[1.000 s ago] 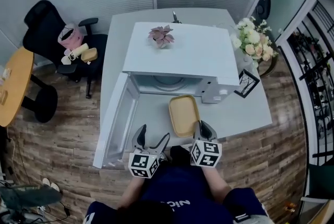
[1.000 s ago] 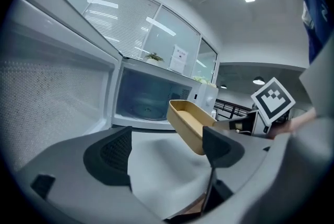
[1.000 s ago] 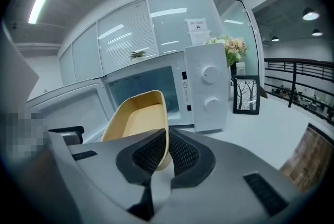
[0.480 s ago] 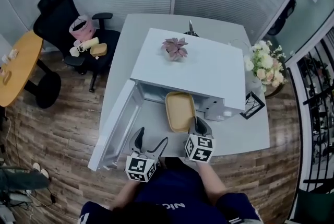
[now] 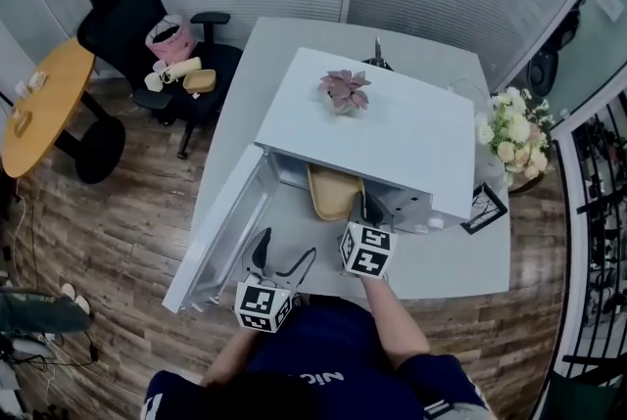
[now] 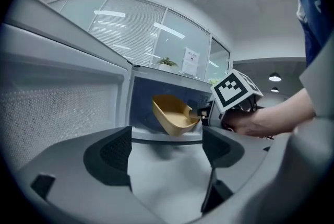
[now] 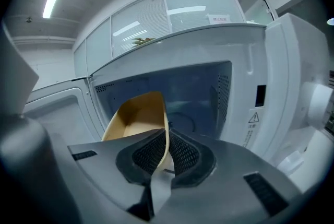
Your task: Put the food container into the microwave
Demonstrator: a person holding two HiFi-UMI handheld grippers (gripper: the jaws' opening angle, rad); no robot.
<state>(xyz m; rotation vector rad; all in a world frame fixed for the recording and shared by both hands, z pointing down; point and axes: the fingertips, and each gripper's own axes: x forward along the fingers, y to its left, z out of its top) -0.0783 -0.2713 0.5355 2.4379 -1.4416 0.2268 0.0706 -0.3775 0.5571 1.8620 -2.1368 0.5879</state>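
Food container: the tan food container (image 5: 331, 193) sits at the mouth of the microwave (image 5: 392, 129). In the head view its far half is tucked under the oven's top and its near half pokes out toward the bottom of the frame.
Tilt: in the left gripper view the food container (image 6: 174, 116) leans, with one side higher than the other. It may be just above the oven floor, but I cannot tell if it touches.
Long way: its long side runs from the jaws straight toward the back of the oven, so it goes in end first.
Right gripper: the right gripper (image 5: 359, 206) has its jaws nearly pressed together, pinching the thin near wall of the food container (image 7: 136, 116). The box lies just ahead of the jaws and up to the left in the right gripper view.
Left gripper: the left gripper (image 5: 287, 252) has its jaws spread with nothing between them. It waits at the lower left, well apart from the box.
Nearer hand: the right one, since it holds the box.
Door: the door (image 5: 220, 232) hangs open at the left.
Surface: the grey surface (image 5: 446, 256) carries the oven.
Count: one food container, one microwave, one door, two grippers, one pink plant (image 5: 345, 90) on the oven, one bunch of flowers (image 5: 509, 139).
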